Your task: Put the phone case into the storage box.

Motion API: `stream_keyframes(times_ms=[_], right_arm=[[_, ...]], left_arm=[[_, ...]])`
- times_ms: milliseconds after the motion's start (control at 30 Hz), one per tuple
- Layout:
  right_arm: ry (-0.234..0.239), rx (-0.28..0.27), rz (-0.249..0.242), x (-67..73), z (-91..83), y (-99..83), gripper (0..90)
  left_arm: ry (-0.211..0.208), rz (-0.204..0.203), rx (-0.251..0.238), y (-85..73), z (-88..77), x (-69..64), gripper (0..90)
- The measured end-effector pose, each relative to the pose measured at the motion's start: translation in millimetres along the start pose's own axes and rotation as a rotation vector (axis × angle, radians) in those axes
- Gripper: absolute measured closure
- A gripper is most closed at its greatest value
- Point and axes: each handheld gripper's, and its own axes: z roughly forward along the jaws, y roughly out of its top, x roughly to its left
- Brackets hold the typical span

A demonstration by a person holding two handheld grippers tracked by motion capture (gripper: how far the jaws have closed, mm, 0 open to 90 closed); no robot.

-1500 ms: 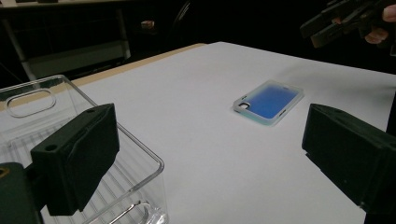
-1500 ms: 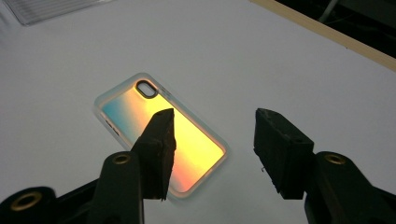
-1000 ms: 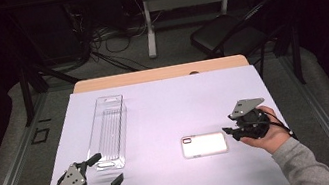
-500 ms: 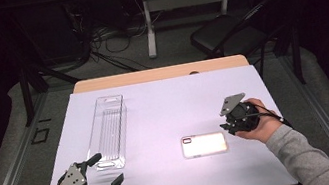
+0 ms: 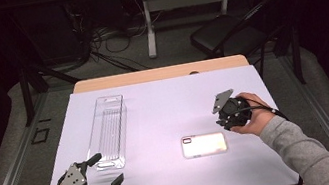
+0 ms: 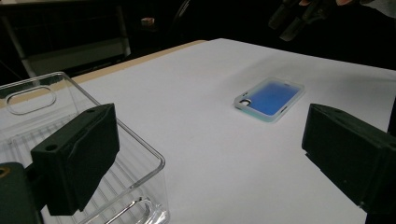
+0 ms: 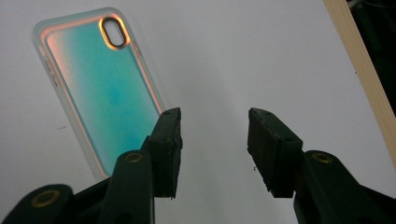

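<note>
High view: one phone case (image 5: 204,144), one clear tray (image 5: 108,131).

The phone case (image 7: 100,88) looks like soft translucent plastic with a frosted rim; its back is glossy and shifts from turquoise to orange, and in the left gripper view it looks blue. The ring around the camera hole shines like gold metal. The clear tray (image 5: 108,131) is hard transparent plastic, glossy, with fine ribs on its floor. The worktop (image 5: 164,102) has a matt, smooth, pale cover, like paper or vinyl, and a light wood edge at the far side. The right tool (image 7: 214,149) has matt black plastic jaws with brass-coloured rivets. The left tool (image 5: 100,178) carries a dull grey plate. The sleeve (image 5: 304,150) is grey knitted cloth.
</note>
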Motion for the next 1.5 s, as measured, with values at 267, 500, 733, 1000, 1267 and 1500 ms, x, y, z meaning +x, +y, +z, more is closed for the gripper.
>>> stream_keyframes(times_ms=[267, 500, 733, 1000, 1267, 1500], right_arm=[[0.017, 0.018, -0.062, -1.2, 2.8, 9.0, 61.0], [0.013, 0.03, -0.132, 3.3, 9.8, 19.1, 63.6], [0.038, 0.054, -0.16, 5.5, 16.8, 24.6, 61.9], [0.063, 0.07, -0.178, 6.6, 24.3, 30.2, 59.4], [0.092, 0.092, -0.193, 9.9, 33.1, 31.3, 59.8], [0.114, 0.111, -0.213, 12.1, 40.1, 31.7, 62.6]], left_arm=[[0.0, -0.001, 0.0, -0.2, 0.4, 0.1, 4.4], [0.002, -0.001, 0.002, -0.3, 0.4, 0.1, 4.4], [0.002, -0.002, 0.002, -0.4, 0.3, 0.2, 4.4], [0.001, -0.001, 0.005, -0.5, 0.7, 0.2, 4.4], [0.002, -0.002, 0.005, -0.7, 0.4, 0.7, 4.6], [0.0, -0.001, 0.006, -0.9, 1.1, 0.8, 4.6]])
